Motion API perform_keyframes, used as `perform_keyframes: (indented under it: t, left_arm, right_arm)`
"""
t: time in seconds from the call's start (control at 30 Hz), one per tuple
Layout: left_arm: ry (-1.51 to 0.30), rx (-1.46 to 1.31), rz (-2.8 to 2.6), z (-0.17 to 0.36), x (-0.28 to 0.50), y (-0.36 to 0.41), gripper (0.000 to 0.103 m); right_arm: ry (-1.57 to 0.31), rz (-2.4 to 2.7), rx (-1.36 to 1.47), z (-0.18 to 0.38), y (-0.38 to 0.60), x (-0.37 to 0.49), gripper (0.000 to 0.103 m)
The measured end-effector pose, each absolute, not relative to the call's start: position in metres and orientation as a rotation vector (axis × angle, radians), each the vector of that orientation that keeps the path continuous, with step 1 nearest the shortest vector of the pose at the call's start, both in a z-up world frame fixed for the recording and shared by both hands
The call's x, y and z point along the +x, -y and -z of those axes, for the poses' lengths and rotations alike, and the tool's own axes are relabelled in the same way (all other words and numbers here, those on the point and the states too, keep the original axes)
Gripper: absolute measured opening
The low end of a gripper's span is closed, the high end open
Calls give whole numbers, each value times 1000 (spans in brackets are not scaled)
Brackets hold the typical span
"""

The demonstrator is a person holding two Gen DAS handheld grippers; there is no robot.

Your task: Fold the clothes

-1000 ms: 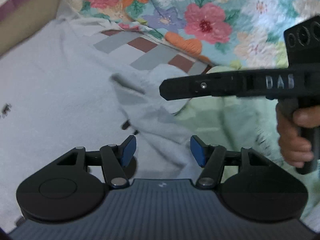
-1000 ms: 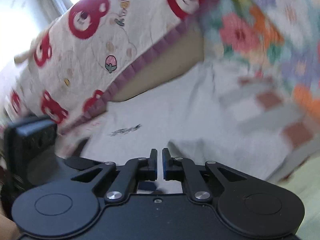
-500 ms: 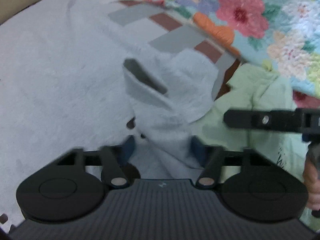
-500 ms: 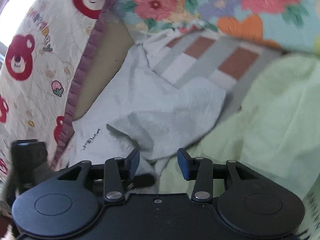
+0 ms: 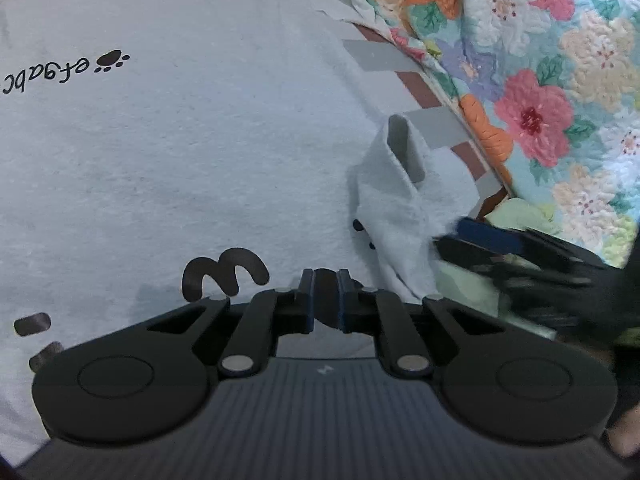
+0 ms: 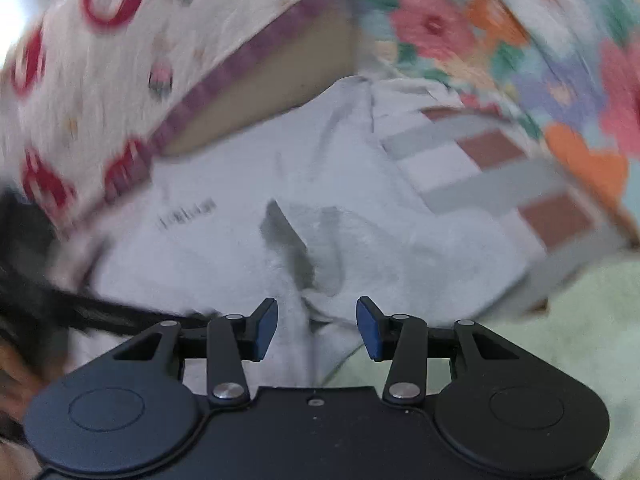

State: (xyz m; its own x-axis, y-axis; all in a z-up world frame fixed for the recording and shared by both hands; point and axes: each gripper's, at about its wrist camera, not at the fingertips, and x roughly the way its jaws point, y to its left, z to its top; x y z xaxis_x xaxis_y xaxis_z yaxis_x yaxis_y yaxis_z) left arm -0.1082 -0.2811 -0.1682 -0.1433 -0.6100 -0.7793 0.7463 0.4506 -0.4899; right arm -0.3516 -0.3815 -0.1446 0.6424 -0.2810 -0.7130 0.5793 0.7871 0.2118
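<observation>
A pale grey-white shirt (image 5: 192, 152) with black print lies spread on the bed; its sleeve (image 5: 404, 200) with grey and brown stripes is bunched at the right. My left gripper (image 5: 325, 300) is shut on a fold of the shirt's fabric near its lower edge. My right gripper (image 6: 317, 322) is open, its blue pads either side of the bunched sleeve (image 6: 320, 248). It also shows blurred in the left wrist view (image 5: 520, 256), right of the sleeve.
A floral quilt (image 5: 540, 80) lies at the right. A pale green garment (image 6: 540, 340) lies under the shirt's right side. A bear-print cover (image 6: 100, 80) with a purple trim rises at the back left.
My left gripper has closed on the shirt fabric. My right gripper opened and dropped to the bunched sleeve. Both views shifted over the shirt.
</observation>
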Motion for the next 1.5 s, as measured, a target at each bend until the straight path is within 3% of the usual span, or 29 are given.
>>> perform_keyframes:
  t: [0.13, 0.23, 0.3, 0.33, 0.37, 0.4, 0.53, 0.67, 0.77, 0.83, 0.93, 0.97, 1.0, 1.07, 1.13, 1.17, 1.27, 1.3, 1.33, 1.37, 1.5]
  left_arm:
    - [-1210, 165, 1209, 156, -112, 277, 14]
    - [-1174, 194, 1253, 146, -116, 282, 15]
    - [-1151, 222, 1305, 138, -122, 289, 26]
    - [-1139, 241, 1332, 135, -127, 294, 31]
    - [-1124, 280, 1353, 132, -134, 298, 46]
    - [-1106, 331, 1370, 129, -143, 302, 60]
    - [-996, 520, 1442, 123, -177, 312, 62]
    - [-1008, 602, 1483, 132, -196, 324, 63]
    - [-1025, 622, 1498, 142, -205, 340, 64]
    - [-1056, 646, 1515, 151, -213, 348, 64]
    - [-1075, 697, 1526, 162, -224, 357, 67]
    - [-1069, 709, 1528, 164, -227, 357, 67]
    - [-1069, 710, 1529, 165, -227, 358, 67]
    - [-1082, 691, 1529, 165, -225, 359, 63]
    - [-1104, 657, 1526, 165, -219, 358, 51]
    - [-1116, 638, 1524, 165, -216, 357, 43]
    - [-1152, 583, 1517, 165, -208, 353, 38]
    - [-1163, 563, 1518, 165, -205, 352, 32]
    - [-1172, 541, 1520, 164, -202, 350, 20]
    - [-1171, 526, 1522, 162, -201, 348, 2]
    - [-1180, 425, 1558, 137, -192, 338, 6]
  right_arm:
    - [-871, 500, 263, 167, 375, -327, 49]
    - [-852, 462, 148, 169, 369, -327, 47]
    - [-857, 447, 55, 168, 368, -329, 5]
    - [-851, 444, 43, 166, 368, -331, 5]
    - [-819, 453, 43, 159, 369, -338, 4]
    - [-789, 475, 36, 151, 369, -343, 4]
    - [-677, 690, 6, 104, 376, -391, 4]
    - [-714, 938, -201, 87, 386, -432, 4]
    - [-703, 1042, 2, 89, 415, -460, 5]
    - [-645, 1036, 240, 96, 429, -480, 11]
    - [-528, 981, 562, 113, 436, -504, 29]
    - [-501, 957, 634, 119, 437, -505, 43]
    - [-473, 932, 705, 126, 437, -506, 51]
    - [-415, 878, 846, 139, 438, -507, 52]
    - [-355, 820, 984, 153, 439, -509, 53]
    - [-355, 802, 1010, 158, 441, -505, 57]
    - [-388, 813, 1009, 170, 451, -492, 57]
    - [-397, 823, 1001, 175, 455, -486, 58]
    - [-382, 789, 970, 177, 458, -481, 52]
    - [-362, 747, 933, 178, 460, -476, 3]
    - [-284, 687, 609, 127, 432, -474, 5]
